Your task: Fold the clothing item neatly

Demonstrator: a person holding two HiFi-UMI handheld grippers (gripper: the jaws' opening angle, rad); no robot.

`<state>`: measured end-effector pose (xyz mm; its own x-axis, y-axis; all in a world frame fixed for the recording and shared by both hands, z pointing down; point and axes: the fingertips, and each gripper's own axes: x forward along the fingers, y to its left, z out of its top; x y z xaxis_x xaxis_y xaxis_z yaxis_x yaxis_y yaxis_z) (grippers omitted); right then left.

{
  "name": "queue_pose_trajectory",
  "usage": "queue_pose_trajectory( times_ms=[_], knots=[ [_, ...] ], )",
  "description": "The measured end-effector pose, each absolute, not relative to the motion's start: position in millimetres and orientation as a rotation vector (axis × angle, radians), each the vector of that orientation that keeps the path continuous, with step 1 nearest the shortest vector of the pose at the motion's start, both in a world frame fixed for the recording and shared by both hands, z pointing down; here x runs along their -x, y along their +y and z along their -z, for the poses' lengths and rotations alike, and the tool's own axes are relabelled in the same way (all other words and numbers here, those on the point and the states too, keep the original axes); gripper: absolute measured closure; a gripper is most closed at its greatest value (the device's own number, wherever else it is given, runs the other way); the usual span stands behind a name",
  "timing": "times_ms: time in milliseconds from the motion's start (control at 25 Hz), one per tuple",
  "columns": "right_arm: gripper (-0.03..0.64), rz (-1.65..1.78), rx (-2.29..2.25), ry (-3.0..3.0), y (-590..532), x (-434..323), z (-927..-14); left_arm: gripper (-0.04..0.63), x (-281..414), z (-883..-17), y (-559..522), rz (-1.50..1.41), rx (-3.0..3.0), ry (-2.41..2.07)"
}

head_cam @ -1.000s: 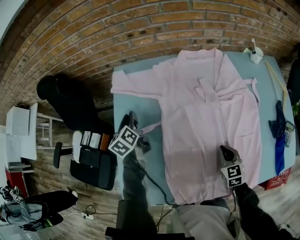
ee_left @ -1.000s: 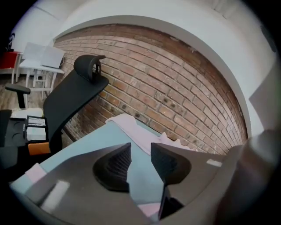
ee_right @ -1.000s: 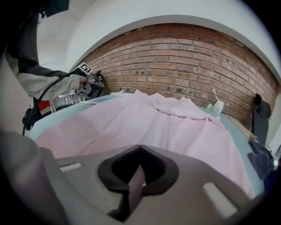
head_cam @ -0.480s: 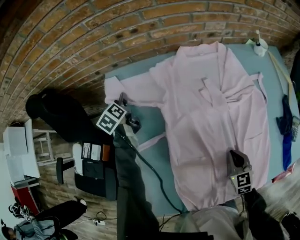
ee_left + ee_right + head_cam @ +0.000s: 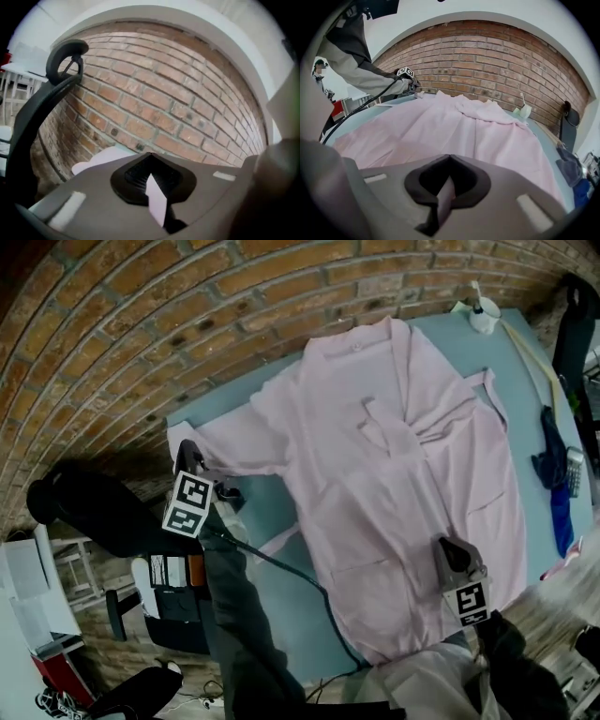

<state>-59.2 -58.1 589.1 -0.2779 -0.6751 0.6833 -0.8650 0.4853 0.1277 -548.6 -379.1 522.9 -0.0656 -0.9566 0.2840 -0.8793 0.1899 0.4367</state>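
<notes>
— How far along is the fold?
— Not begun, I'd judge. The pink robe (image 5: 403, 456) lies spread open on the surface (image 5: 267, 498), one sleeve (image 5: 234, 442) stretched out, no fold laid.
— And the fingers?
— The left gripper (image 5: 151, 159) has just been closing at that sleeve's end, and a pale strip sits pinched there, probably the cuff. The right gripper (image 5: 449, 159) is clamped narrow on the hem (image 5: 394, 634).
</notes>
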Motion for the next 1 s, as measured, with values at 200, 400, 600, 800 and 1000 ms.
queue_pose_trajectory(
  times_ms=[200, 400, 600, 800, 1000],
  knots=[
    [0.615, -0.376, -1.268, -2.066, -57.0, 58.1, -588.8, 0.391, 560.8, -564.5, -341.8, -0.123, -1.508, -1.932],
    [0.615, -0.343, -1.264, -2.051, -54.9, 55.9, -587.4, 0.206, 575.1, -595.0, -326.4, -0.272, -1.427, -1.814],
    [0.615, -0.362, -1.260, -2.043, -54.9, 58.2, -590.4, 0.374, 585.2, -601.0, -337.3, -0.554, -1.409, -1.956],
    [0.615, -0.370, -1.261, -2.046, -54.8, 58.5, -589.7, 0.566, 565.4, -590.0, -366.6, -0.657, -1.626, -1.960],
    [0.615, -0.359, -1.276, -2.072, -57.3, 60.3, -586.9, 0.568, 493.7, -465.9, -390.8, -0.160, -2.161, -2.131]
  ],
)
